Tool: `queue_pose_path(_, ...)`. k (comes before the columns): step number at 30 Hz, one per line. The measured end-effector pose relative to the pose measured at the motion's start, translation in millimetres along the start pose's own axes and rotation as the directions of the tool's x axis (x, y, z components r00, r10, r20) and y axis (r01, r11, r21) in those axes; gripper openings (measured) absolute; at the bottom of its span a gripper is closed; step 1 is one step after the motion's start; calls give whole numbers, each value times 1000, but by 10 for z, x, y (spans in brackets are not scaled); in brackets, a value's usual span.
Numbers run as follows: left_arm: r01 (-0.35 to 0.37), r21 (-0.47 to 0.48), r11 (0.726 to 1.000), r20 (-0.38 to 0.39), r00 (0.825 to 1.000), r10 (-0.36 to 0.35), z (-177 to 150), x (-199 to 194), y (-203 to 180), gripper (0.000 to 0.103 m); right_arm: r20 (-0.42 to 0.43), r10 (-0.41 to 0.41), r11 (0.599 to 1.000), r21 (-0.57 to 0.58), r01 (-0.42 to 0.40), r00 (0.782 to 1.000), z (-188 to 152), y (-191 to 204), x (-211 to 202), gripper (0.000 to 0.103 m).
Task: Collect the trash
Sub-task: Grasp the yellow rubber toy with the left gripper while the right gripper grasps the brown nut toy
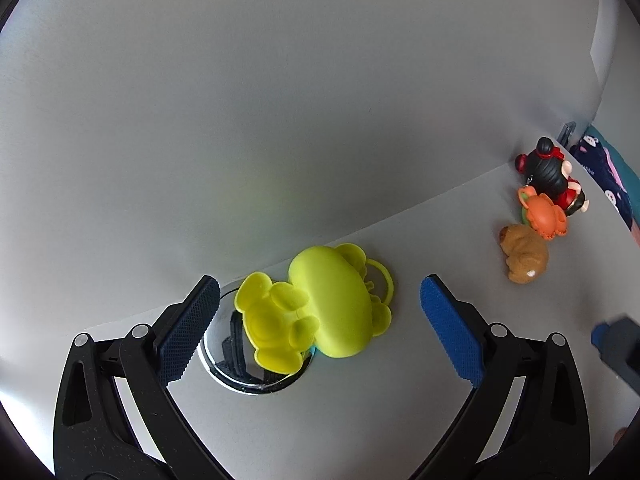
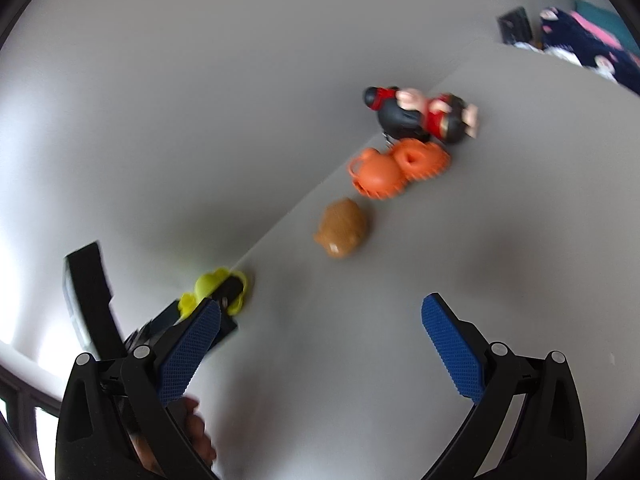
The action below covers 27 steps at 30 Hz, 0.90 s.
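A yellow-green rubber toy (image 1: 320, 304) lies on the grey table by the wall, partly over a round chrome cap (image 1: 240, 364). My left gripper (image 1: 320, 328) is open, its blue pads on either side of the toy and not touching it. The same toy (image 2: 216, 286) shows in the right wrist view, half hidden behind the left gripper's body. A brown toy (image 2: 342, 228), an orange toy (image 2: 394, 172) and a black-and-red figurine (image 2: 424, 116) lie in a row along the wall. My right gripper (image 2: 320, 352) is open and holds nothing, well short of the brown toy.
Bare grey table (image 2: 440, 260) spreads in front of the right gripper. A dark patterned cloth (image 2: 588, 40) lies past the table's far corner. A person's hand (image 2: 196, 436) grips the left tool. The right gripper's tip (image 1: 618, 344) juts in at the edge of the left view.
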State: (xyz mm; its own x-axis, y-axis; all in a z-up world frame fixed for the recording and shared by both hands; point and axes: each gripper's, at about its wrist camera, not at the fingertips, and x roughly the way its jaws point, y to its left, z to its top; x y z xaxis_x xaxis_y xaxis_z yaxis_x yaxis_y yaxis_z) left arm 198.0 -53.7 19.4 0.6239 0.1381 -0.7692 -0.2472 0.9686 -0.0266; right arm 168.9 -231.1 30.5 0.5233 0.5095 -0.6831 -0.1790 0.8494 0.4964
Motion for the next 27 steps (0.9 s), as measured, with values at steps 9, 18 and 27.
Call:
queue_pose_path(9, 5, -28, 1000, -5, 1000, -5, 36, 69, 39, 59, -41, -146, 984, -107, 141, 988, 268, 318, 572, 81)
queue_pose_path(18, 36, -32, 999, -1, 999, -36, 64, 36, 38, 59, -41, -220, 965, -154, 211, 975, 290, 376, 693, 37)
queue_pose_path(27, 70, 24, 997, 13, 997, -70, 25, -207, -195, 59, -10, -136, 984, -118, 134, 991, 38, 88, -19, 37)
